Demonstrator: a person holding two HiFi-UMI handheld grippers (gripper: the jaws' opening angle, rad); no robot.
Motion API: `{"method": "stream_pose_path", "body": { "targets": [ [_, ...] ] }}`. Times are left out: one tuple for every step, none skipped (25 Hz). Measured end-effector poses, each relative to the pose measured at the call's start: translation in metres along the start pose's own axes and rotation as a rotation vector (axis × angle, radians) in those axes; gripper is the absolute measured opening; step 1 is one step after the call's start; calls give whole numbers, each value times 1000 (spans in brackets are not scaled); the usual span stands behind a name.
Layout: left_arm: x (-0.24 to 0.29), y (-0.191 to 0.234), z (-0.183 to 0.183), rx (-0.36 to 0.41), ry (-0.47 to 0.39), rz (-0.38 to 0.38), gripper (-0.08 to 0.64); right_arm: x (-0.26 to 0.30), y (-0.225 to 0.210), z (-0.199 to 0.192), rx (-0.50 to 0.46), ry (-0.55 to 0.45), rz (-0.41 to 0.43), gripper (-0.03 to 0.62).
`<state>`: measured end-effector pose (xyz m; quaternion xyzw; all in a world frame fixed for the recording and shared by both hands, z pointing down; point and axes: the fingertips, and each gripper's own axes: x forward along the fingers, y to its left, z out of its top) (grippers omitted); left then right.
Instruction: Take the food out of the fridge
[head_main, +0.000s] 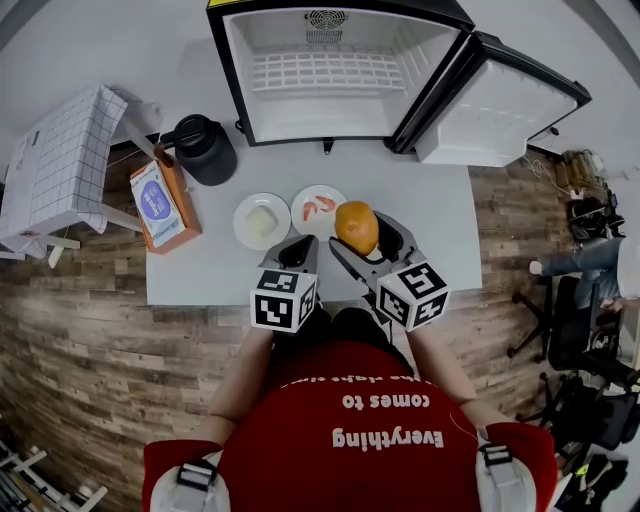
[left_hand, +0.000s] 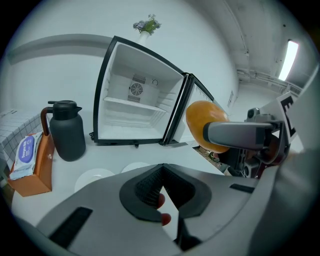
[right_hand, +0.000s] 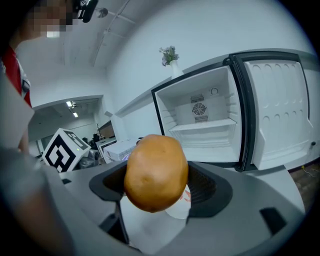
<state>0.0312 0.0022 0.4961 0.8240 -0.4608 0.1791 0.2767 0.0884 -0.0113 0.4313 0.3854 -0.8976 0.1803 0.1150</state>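
The small fridge (head_main: 330, 75) stands open at the back of the white table (head_main: 430, 230), and its shelf and floor look bare. My right gripper (head_main: 362, 232) is shut on a round orange-brown potato-like food (head_main: 357, 227), holding it above the table in front of the fridge. That food (right_hand: 156, 172) fills the right gripper view. A plate with white food (head_main: 261, 220) and a plate with red pieces (head_main: 318, 208) sit side by side on the table. My left gripper (head_main: 300, 243) hovers just in front of the plates, shut with nothing in it.
A black kettle (head_main: 205, 150) and an orange tissue box (head_main: 165, 205) stand at the table's left. A checked cloth (head_main: 60, 160) covers a stand further left. The fridge door (head_main: 500, 105) swings out to the right. Chairs (head_main: 575, 330) stand on the wooden floor at right.
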Motion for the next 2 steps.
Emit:
{"method": "stream_pose_path", "body": {
  "targets": [
    [0,-2,-1,0,2,-1,8,-2,1,-1,4,1,0,356],
    [-1,-3,-2,-1,4,-2,6,-4,2,-2,7,3,0,354]
  ]
}}
